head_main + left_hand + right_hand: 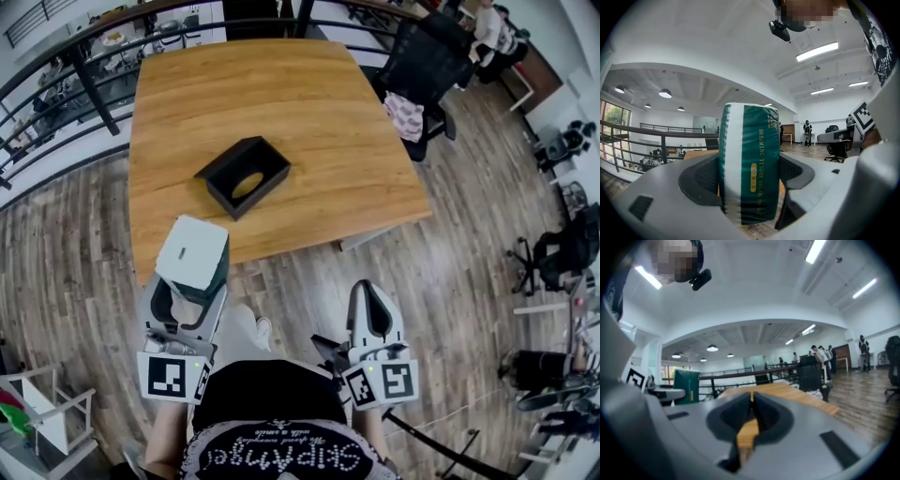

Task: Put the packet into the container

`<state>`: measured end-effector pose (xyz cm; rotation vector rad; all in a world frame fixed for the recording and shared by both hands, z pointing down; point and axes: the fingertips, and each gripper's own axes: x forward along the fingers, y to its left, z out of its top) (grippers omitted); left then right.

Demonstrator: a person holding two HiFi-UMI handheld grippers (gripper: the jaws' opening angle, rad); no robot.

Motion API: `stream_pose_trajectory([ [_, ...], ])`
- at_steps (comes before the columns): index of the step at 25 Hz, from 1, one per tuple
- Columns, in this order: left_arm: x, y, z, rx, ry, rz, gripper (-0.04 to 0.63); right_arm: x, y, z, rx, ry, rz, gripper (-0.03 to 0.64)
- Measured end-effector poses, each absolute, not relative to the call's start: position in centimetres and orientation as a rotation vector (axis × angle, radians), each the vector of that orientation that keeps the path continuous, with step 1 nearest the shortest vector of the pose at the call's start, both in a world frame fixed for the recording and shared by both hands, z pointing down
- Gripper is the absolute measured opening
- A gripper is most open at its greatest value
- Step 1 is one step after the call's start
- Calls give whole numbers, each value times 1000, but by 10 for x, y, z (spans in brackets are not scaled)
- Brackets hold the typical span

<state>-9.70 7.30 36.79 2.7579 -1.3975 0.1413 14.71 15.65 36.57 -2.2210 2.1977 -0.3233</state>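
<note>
- Left gripper [190, 281]: the fingers [701, 180] pinch the packet [192, 251] from both flat sides. In the left gripper view it stands on edge between the pads, a green wrapper with a white stripe, well seated rather than caught by a corner.
- Judgement: gripping across the thin dimension keeps the soft packet from folding, and leaves its free end pointing forward, ready to go into an opening first.
- Packet position: held in the air at the near edge of the tabletop [309, 112], close to the person's body. It touches neither the tabletop nor the container [265, 194].
- Container: a black open-topped box, set cornerwise near the middle of the tabletop, well apart from the packet and farther from the person. Its mouth faces up, so a drop from above should do. A pale oval shows inside; I cannot tell what it is.
- Right gripper [368, 298]: the fingers [736, 416] are pressed together with nothing between them; only a sliver of tabletop shows past the pads. It is held low beside the body, over the floor, off the tabletop.
- Judgement: the right side looks parked out of the way. It could steady the container if that slides, but nothing shows it is needed.
- Task status (judgement): the pick is done, the carry and release are not. The next move calls for a forward reach until the packet is above the mouth.
- Risk: the packet looks close in width to the opening, so it may catch on the rim if it is not lined up with the box's turned sides.
</note>
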Motion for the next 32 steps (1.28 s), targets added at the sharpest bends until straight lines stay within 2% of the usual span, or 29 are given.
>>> stream_pose_trajectory([
  [14, -103, 48, 375, 2715, -1422, 154, 377, 146, 131, 374, -2224, 2219, -380, 38],
  [32, -81, -104, 384, 2714, -1345, 160, 377, 153, -21, 366, -2249, 2251, -403, 38],
])
